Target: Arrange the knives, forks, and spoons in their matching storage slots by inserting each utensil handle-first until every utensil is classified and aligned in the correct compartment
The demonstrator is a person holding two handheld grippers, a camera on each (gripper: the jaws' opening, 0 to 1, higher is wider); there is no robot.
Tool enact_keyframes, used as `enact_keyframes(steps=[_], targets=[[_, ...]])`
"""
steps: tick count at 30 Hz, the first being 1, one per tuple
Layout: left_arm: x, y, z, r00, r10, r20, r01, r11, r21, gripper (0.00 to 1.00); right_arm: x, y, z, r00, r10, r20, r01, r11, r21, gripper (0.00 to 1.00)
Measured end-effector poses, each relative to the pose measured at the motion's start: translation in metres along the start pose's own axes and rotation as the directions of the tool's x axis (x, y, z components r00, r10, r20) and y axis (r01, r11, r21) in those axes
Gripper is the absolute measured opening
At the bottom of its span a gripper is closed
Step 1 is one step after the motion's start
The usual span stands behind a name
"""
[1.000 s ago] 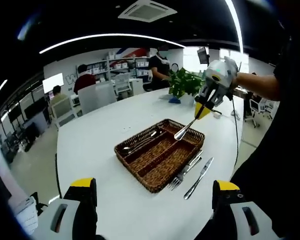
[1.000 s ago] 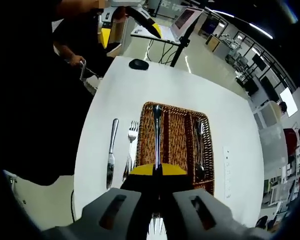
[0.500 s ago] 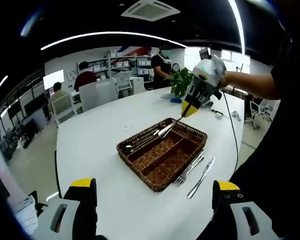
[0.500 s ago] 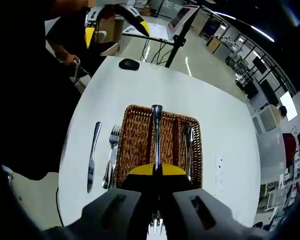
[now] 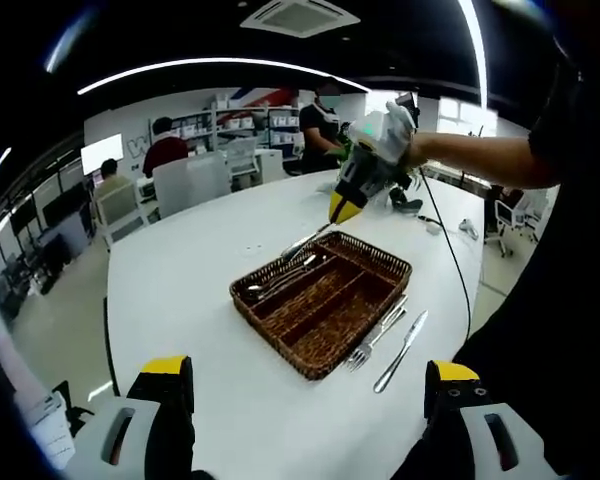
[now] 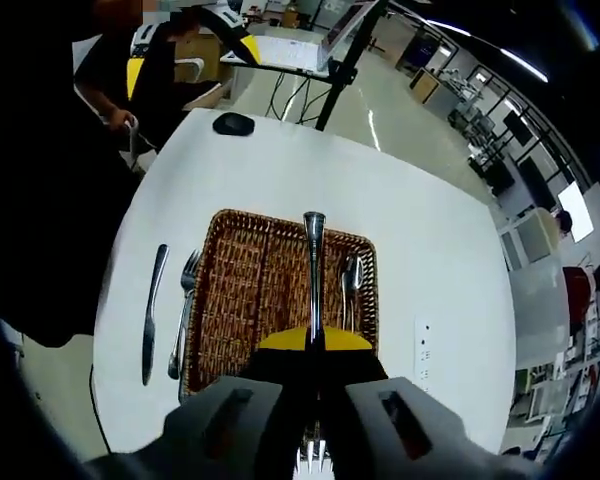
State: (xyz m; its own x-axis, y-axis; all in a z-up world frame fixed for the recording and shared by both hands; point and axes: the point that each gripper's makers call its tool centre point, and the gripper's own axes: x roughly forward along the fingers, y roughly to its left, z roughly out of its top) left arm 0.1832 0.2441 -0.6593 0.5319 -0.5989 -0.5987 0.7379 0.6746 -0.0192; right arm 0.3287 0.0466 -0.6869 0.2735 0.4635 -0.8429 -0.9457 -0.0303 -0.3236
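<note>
Office space surrounds the work area: desks, chairs, shelving and seated people (image 5: 163, 150) stand at the far wall in the left gripper view, with ceiling light strips overhead. White round table (image 5: 195, 270) carries the task items. A wicker tray (image 5: 322, 303) with three long compartments sits near the table's middle. In the right gripper view the tray (image 6: 235, 300) lies lengthwise ahead of the camera; spoons (image 6: 351, 285) lie in its right-hand compartment, and the other two compartments show bare wicker.

Outside the tray, on the table just beside its long edge, lie a fork (image 5: 375, 338) and a knife (image 5: 401, 351), side by side and close together. In the right gripper view the fork (image 6: 183, 315) is nearest the tray's left wall and the knife (image 6: 152, 312) lies further left, apart from the tray.

Right gripper (image 5: 338, 209), held by a hand (image 5: 400, 135), is raised over the tray's far end. Its fingers (image 6: 310, 340) are clenched on a piece of cutlery (image 6: 313, 275), handle pointing forward; the handle tip hangs above the tray near the divider beside the spoon compartment. The working end, below the fingers, appears to be tines, though it is small and partly hidden.

Left gripper (image 5: 310, 385) is held low at the near table edge, fingers (image 5: 164, 372) spread wide apart and grasping nothing. A black mouse (image 6: 233, 123) rests at the far table edge.
</note>
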Motion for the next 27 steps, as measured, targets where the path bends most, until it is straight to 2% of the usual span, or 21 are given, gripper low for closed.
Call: enact_keyframes(steps=[5,15,24,27], targets=[[-0.001,0.004,-0.003,1.000,-0.003,0.004,0.003,1.000,-0.006,1.00,0.000,-0.009,0.001,1.000,-0.011,0.004,0.011,1.000,0.015,0.00],[-0.003,0.010,-0.003,1.000,0.001,0.005,-0.001,1.000,-0.004,1.00,0.004,-0.014,0.001,1.000,-0.023,0.006,0.023,1.000,0.011,0.00],[-0.001,0.010,-0.002,1.000,-0.015,0.000,0.015,1.000,0.007,1.00,0.037,-0.011,-0.017,0.999,-0.032,-0.015,0.032,0.999,-0.002,0.00],[-0.001,0.010,-0.002,1.000,-0.016,-0.003,0.016,1.000,0.006,1.00,0.049,-0.004,-0.023,1.000,-0.004,-0.011,0.004,1.000,0.027,0.00]])
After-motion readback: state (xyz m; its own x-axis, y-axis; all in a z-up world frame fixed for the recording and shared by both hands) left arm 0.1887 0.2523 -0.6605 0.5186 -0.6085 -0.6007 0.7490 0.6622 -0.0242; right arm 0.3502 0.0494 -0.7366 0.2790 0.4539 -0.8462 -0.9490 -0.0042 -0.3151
